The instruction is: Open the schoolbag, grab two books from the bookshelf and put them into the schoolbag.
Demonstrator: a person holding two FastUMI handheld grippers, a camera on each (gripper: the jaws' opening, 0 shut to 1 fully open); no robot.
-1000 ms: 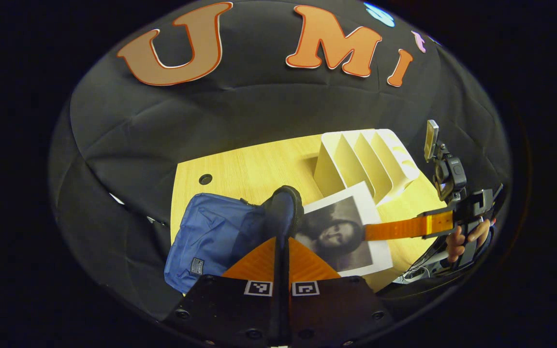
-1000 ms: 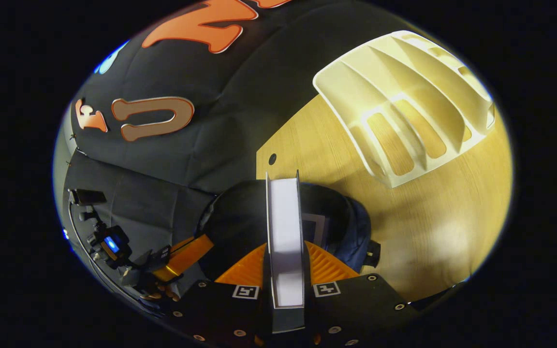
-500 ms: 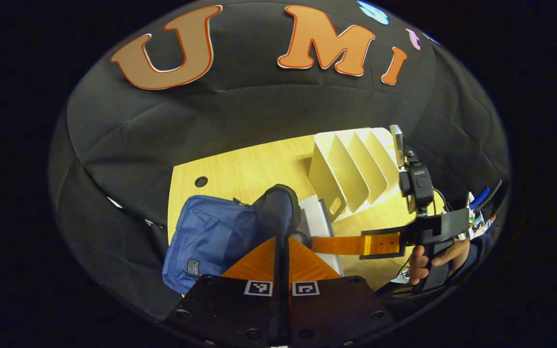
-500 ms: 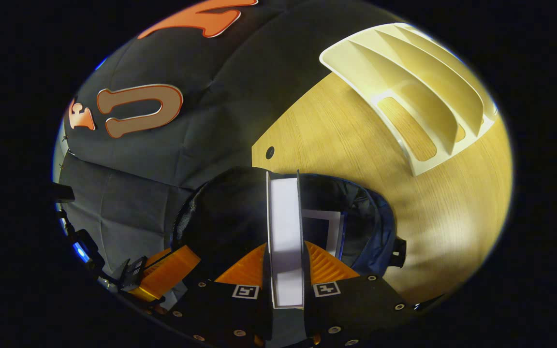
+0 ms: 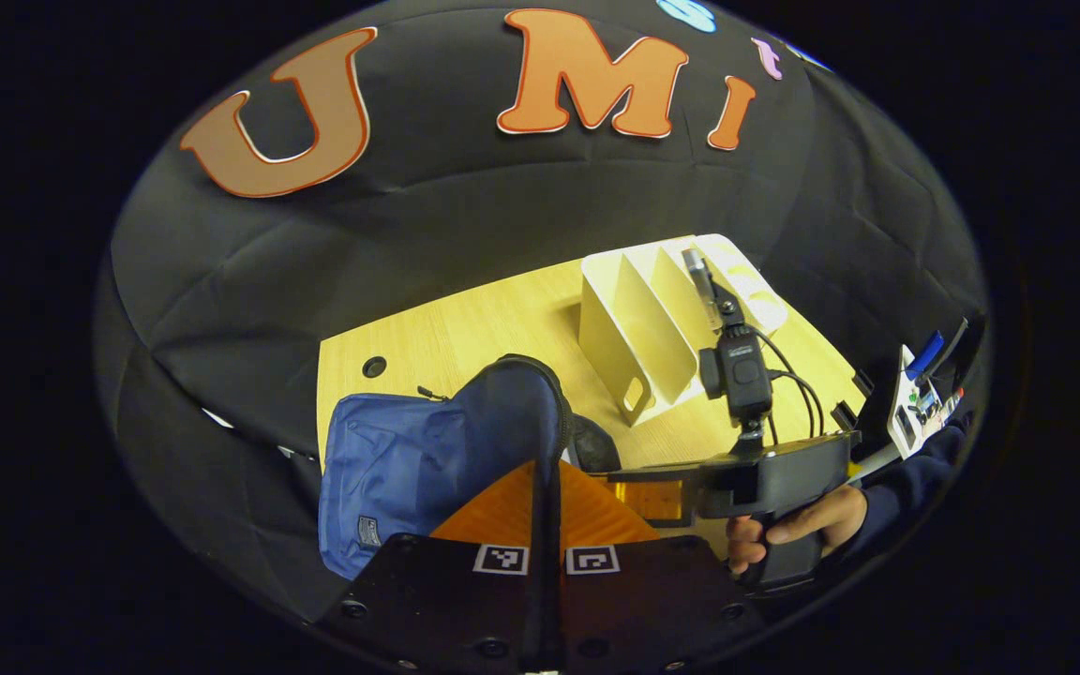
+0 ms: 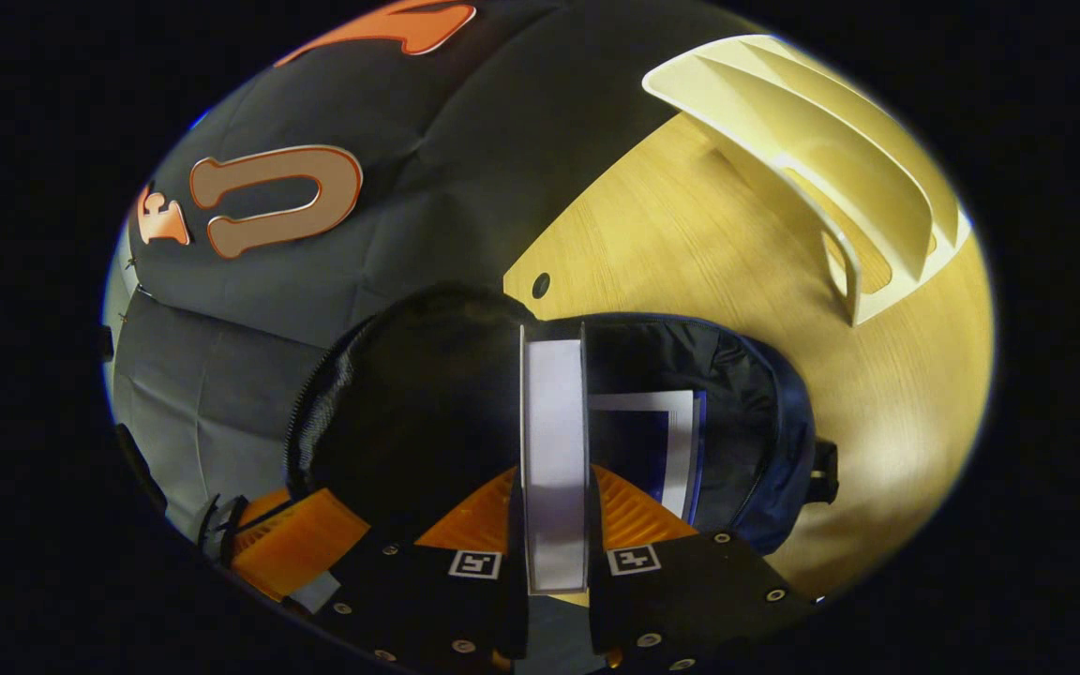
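The blue schoolbag lies on the wooden table. My left gripper is shut on the bag's dark flap and holds it up. In the right gripper view the bag's mouth gapes wide, with one book lying inside. My right gripper is shut on a second book, spine upright, its far end inside the mouth. From the left gripper view, the right gripper reaches in behind the flap, and the book it holds is hidden.
The white bookshelf stands to the right of the bag with its slots bare, also seen as the bookshelf. A hand grips the right gripper's handle. The table has a cable hole near the bag.
The right gripper has carried the book from above the bag into its open mouth. The left gripper has kept hold of the flap and raised it slightly.
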